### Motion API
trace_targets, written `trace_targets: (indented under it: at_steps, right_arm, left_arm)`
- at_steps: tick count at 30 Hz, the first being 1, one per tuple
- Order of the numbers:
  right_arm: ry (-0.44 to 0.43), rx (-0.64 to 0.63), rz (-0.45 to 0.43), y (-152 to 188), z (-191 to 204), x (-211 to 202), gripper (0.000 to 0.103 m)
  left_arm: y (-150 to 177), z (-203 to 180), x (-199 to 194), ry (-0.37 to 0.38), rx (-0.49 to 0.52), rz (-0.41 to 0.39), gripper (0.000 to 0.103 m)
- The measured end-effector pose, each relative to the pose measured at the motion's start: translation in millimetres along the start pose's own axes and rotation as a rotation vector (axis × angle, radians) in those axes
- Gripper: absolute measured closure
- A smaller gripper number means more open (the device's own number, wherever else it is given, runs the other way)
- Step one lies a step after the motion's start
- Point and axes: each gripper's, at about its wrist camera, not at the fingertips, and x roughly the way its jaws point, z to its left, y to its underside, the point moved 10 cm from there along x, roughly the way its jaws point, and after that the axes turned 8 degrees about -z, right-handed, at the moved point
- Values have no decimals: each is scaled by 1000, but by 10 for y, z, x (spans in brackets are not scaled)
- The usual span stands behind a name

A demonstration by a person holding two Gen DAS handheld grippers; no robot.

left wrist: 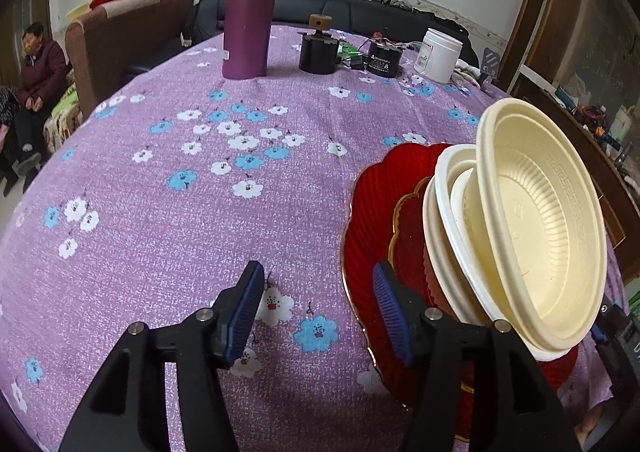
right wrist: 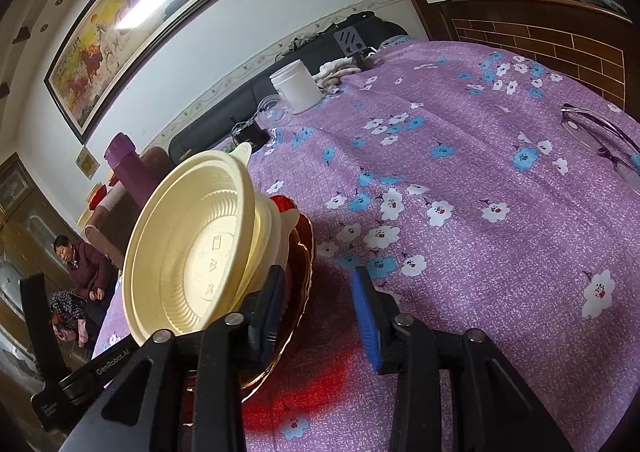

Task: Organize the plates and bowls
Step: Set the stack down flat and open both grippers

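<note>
Jaws, left: left gripper (left wrist: 318, 316) spread wide, nothing between the blue ribbed pads; its right pad sits over the near rim of the red scalloped plate with gold edge (left wrist: 364, 207), contact uncertain.
Jaws, right: right gripper (right wrist: 316, 312) also apart and empty; its left pad sits just beside the plate stack, touching or not I cannot tell.
Stack: cream ribbed plastic bowl (left wrist: 544, 219) on top, tilted steeply on its side, leaning on nested white plastic bowls (left wrist: 444, 211); those rest on a smaller red plate inside the large scalloped one.
Step in hand (judgement): seating the tilted cream bowl level into the nest.
How to do it well: take the cream bowl by its rim with one gripper, steady the white bowls or plate edge with the other, lower it flat. Thin plastic will likely flex; grip lightly. Stack looks top-heavy, so avoid sideways shoves.
Surface: worktop under a purple cloth with blue and white flowers (left wrist: 192, 211); soft, may drag under the plate.
Also on the worktop: tall purple flask (left wrist: 250, 11), white plastic jar (left wrist: 438, 55), two dark cylindrical parts, clear spectacles (right wrist: 596, 139).
Room: black sofa behind, framed horse painting (right wrist: 124, 23), seated person in dark red jacket (left wrist: 38, 67).
</note>
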Motion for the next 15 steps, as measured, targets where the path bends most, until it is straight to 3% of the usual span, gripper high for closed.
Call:
trace_targets:
  at_steps: [8, 12, 15]
  right_arm:
    - [4, 7, -8, -13, -17, -17, 63]
    - [5, 15, -19, -27, -35, -42, 62]
    - [9, 17, -25, -37, -46, -49, 61]
  left_arm:
    - [44, 36, -77, 9, 0, 4, 36]
    - [74, 38, -166, 32, 6, -8, 25]
    - [123, 42, -269, 41, 18, -23, 24]
